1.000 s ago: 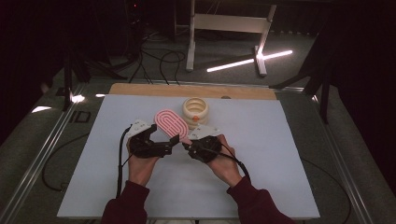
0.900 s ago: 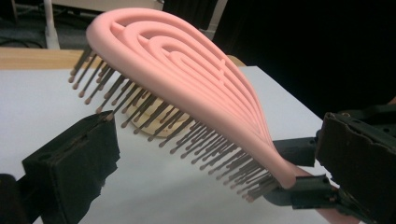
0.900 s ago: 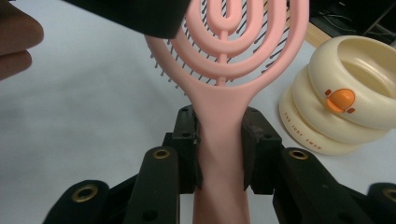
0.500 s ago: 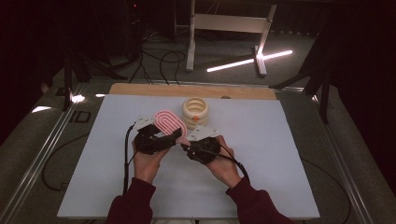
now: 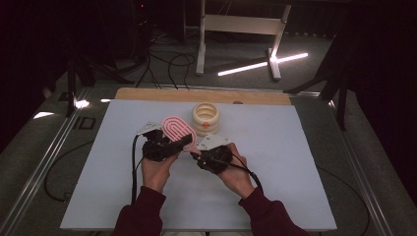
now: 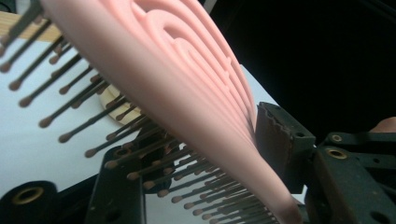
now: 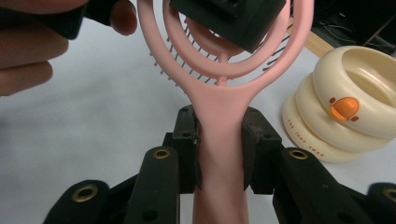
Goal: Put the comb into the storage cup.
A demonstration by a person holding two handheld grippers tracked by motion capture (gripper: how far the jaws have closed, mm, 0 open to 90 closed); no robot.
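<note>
A pink hairbrush (image 5: 178,130) with dark bristles is held over the white table between both grippers. My right gripper (image 5: 195,153) is shut on its handle (image 7: 219,116), with a pad pressed on each side. My left gripper (image 5: 181,141) has just been closing its jaws on the brush head. In the left gripper view one pad (image 6: 275,140) lies against the pink back (image 6: 187,70), and the other jaw sits under the bristles (image 6: 140,163). In the right gripper view the left gripper's black jaw block (image 7: 229,18) rests on the head's back.
A stack of cream rings with an orange duck mark (image 5: 205,115) (image 7: 345,116) stands just beyond the brush. The white board (image 5: 295,172) has a wooden strip (image 5: 147,94) along its far edge. Cables trail back from both grippers.
The left gripper's jaws have closed from wide apart onto the brush head, and that hand shifted slightly toward the brush. The right gripper and the handle stayed put.
</note>
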